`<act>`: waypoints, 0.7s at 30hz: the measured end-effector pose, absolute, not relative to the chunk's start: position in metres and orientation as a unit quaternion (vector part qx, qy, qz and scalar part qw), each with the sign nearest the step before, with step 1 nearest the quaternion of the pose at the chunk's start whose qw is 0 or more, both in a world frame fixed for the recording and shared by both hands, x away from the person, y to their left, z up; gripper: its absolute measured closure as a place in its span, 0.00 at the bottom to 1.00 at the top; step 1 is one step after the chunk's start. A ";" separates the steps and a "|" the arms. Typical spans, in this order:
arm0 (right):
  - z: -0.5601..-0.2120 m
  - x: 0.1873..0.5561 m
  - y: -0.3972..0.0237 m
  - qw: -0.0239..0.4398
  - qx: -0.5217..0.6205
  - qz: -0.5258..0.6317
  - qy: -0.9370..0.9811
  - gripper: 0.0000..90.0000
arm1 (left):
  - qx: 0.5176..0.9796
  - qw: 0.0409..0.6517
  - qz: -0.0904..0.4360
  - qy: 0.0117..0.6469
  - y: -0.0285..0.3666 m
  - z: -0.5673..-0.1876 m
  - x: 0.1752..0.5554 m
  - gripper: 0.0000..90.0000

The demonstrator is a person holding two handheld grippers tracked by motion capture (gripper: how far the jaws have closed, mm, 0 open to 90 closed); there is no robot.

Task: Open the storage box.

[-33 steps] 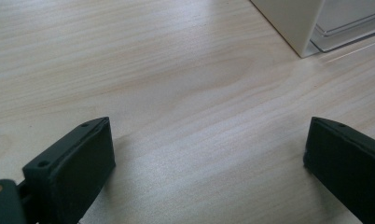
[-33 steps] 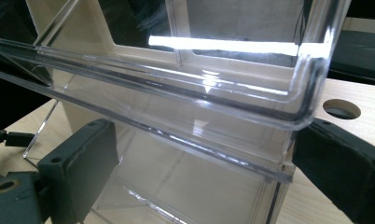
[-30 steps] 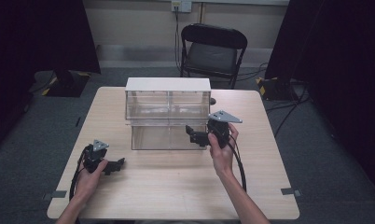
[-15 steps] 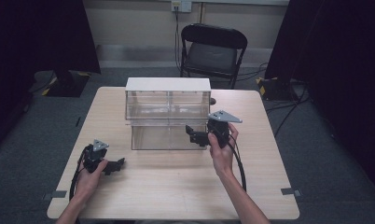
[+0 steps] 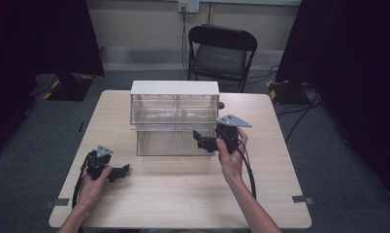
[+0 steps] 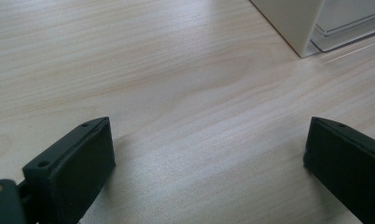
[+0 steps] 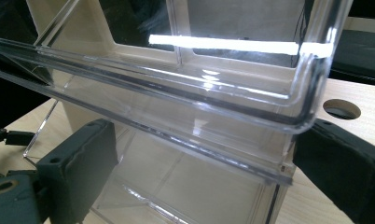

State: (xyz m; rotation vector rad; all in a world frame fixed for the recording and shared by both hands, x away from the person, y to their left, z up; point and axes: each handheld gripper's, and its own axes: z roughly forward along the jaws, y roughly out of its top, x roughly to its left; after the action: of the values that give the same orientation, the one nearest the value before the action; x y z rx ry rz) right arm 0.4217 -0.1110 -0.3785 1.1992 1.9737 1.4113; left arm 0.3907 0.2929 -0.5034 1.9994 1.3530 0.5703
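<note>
No legible text (labels, numbers, signs)

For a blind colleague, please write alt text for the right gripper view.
A clear plastic drawer unit with a cream frame stands very close, its right front corner between two open black jaws that rise from the bottom. A pale wooden table with a round hole shows at the right.
</note>
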 end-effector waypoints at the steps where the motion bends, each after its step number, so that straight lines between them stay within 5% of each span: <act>1: -0.378 0.422 -0.111 0.216 0.433 0.509 0.712 0.06 | 0.762 0.325 0.217 0.516 0.293 -0.503 0.391 0.01; 21: -0.378 0.421 -0.110 0.218 0.434 0.508 0.712 0.06 | 0.762 0.325 0.218 0.516 0.293 -0.503 0.391 0.01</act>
State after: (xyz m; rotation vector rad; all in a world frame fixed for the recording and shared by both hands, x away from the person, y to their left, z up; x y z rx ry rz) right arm 0.4215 -0.1103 -0.3776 1.2019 1.9712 1.4056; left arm 0.3907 0.2929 -0.5034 1.9989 1.3530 0.5706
